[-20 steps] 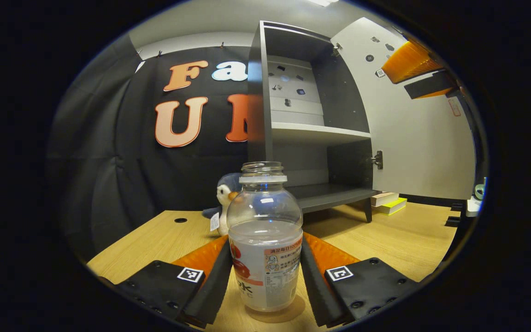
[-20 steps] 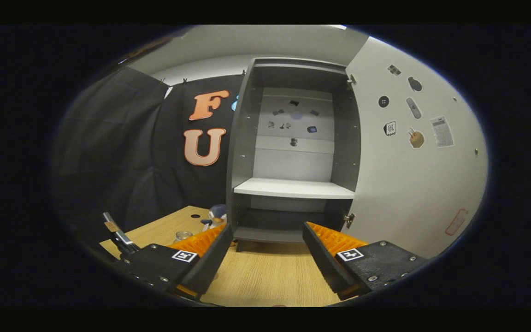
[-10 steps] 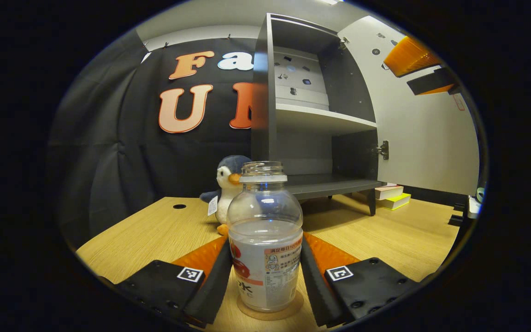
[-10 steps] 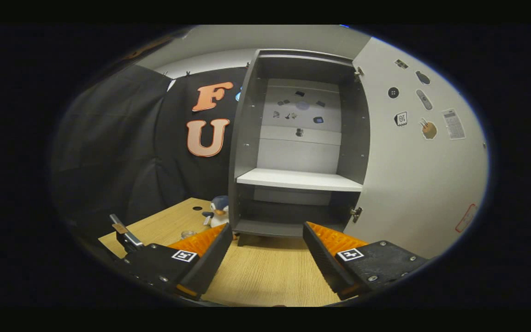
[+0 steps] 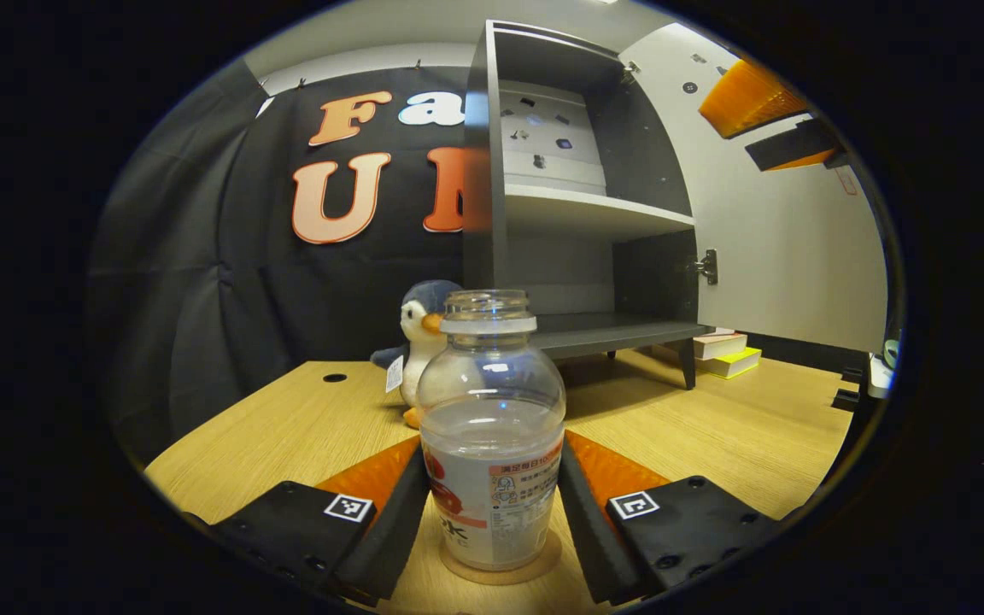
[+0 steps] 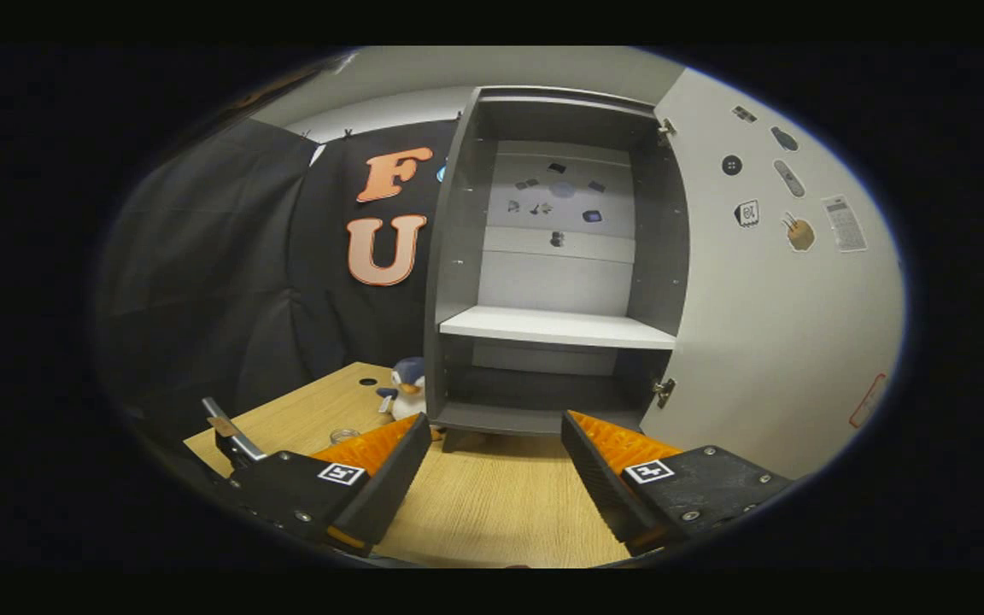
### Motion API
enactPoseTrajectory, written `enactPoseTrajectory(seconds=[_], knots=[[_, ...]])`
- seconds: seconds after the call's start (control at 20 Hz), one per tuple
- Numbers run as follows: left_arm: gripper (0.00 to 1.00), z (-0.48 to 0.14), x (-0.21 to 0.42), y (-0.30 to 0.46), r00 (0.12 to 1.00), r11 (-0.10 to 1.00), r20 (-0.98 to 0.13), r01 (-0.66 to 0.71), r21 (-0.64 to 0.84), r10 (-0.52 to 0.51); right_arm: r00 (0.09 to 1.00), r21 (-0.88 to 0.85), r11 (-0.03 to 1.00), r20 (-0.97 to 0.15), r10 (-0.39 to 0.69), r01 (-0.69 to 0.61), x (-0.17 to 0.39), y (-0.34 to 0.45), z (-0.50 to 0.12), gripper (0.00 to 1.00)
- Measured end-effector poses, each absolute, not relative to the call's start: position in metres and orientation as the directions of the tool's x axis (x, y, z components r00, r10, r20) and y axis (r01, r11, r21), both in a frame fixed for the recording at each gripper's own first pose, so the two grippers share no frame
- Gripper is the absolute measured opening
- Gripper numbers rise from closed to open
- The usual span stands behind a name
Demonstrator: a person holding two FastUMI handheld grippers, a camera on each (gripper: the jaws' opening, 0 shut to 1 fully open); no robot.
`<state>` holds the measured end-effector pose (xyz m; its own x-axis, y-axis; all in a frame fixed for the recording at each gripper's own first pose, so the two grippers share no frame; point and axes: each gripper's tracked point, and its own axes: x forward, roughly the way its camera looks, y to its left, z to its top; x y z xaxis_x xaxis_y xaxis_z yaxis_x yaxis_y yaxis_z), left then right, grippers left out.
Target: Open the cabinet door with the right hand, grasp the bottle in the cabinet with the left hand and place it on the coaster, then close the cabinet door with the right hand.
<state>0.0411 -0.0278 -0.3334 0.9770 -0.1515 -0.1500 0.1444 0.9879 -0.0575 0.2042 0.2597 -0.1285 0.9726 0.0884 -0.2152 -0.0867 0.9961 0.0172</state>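
A clear bottle (image 5: 490,444) with a printed label and no cap stands upright on a round cork coaster (image 5: 500,577) on the wooden table. My left gripper (image 5: 492,521) is shut on it, one finger against each side of the label. The dark cabinet (image 6: 556,327) is open, its white door (image 6: 765,342) swung out to the right, and both shelves are bare. My right gripper (image 6: 496,478) hangs open over the table before the cabinet, holding nothing. In the left gripper view it shows high up by the door (image 5: 757,120). The bottle's neck (image 6: 343,435) peeks past its left finger.
A plush penguin (image 5: 419,333) sits just behind the bottle, beside the cabinet's left wall (image 5: 477,171). Some books (image 5: 727,354) lie on the table under the open door. A round cable hole (image 5: 335,377) is at the far left of the table (image 5: 287,427).
The bottle came down in my left gripper until it stood on the coaster. My left fingers have spread a touch. My right gripper drifted slightly and stayed open.
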Motion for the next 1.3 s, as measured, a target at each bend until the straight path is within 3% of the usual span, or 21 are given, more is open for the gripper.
enactPoseTrajectory(seconds=[0.6, 0.8, 1.3], knots=[[0.89, -0.325, 0.051, -0.029, 0.975, 0.986, -0.158, 0.14, -0.094, -0.154, 0.968, 0.024, 0.995, -0.227, 0.104, -0.101, 0.192, 0.263, -0.13, 0.95], [0.95, -0.312, 0.061, -0.024, 0.978, 0.988, -0.151, 0.134, -0.077, -0.145, 0.973, 0.039, 0.995, -0.211, 0.098, -0.092, 0.19, 0.261, -0.121, 0.95], [0.95, -0.26, 0.074, -0.023, 0.982, 0.986, -0.098, 0.158, -0.052, -0.162, 0.988, 0.048, 0.998, -0.148, 0.038, -0.031, 0.175, 0.239, -0.092, 0.95]])
